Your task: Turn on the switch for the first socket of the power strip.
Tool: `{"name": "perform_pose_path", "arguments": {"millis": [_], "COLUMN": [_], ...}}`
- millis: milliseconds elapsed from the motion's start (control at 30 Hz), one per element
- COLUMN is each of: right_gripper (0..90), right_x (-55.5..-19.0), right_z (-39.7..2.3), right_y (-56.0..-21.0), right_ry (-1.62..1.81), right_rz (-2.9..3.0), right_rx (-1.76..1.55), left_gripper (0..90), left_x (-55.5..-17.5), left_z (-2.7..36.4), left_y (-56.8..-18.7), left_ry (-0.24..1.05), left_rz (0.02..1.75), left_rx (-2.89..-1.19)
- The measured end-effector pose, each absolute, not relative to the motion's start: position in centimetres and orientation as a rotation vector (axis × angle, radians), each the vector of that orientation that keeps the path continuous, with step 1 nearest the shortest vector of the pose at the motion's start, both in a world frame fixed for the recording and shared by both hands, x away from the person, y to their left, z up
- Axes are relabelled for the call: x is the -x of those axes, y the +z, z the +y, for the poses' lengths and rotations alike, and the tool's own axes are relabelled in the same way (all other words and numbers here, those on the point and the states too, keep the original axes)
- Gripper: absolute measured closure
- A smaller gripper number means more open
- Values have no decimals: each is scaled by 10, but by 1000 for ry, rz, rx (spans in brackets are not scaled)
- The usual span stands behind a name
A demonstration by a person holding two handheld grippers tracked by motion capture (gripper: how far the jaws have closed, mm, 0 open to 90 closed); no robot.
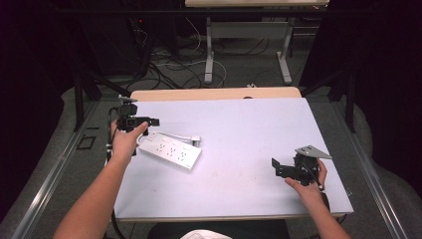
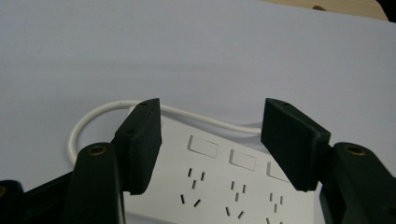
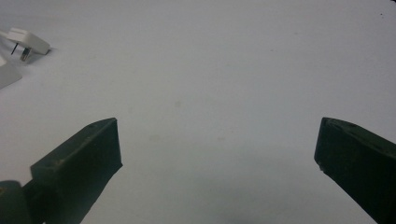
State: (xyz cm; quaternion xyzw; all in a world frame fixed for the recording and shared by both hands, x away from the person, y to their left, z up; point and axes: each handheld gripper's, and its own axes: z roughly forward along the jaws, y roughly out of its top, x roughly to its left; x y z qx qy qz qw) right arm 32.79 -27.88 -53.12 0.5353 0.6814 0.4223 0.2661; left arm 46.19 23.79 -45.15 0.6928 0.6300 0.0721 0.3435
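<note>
High view: left gripper jaws apart, seemingly over power strip; right gripper spread.

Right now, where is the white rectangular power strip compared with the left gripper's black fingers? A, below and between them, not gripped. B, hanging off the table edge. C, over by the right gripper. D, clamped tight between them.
A: in the left gripper view the white rectangular power strip lies between the fingers, which stand apart from it.

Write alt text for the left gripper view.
A hand-held gripper hangs with its two black jaws apart over a white power strip on a pale table. The strip's white cord loops behind the jaws.
</note>
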Motion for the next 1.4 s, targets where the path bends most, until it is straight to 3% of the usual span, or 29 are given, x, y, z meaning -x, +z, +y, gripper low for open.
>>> {"name": "perform_pose_path", "arguments": {"millis": [733, 1400], "right_gripper": [1, 4], "right_x": [-329, -329], "right_z": [-280, -281], "right_y": [-532, -533], "right_ry": [1146, 1149], "right_rz": [1843, 1851], "right_rx": [-1451, -1464], "left_gripper": [429, 613], "left_x": [-479, -486], "left_z": [221, 209], "left_y": [-473, -487], "left_ry": [129, 155], "left_rz": [1692, 1725], "left_rx": [-1843, -1950]}}
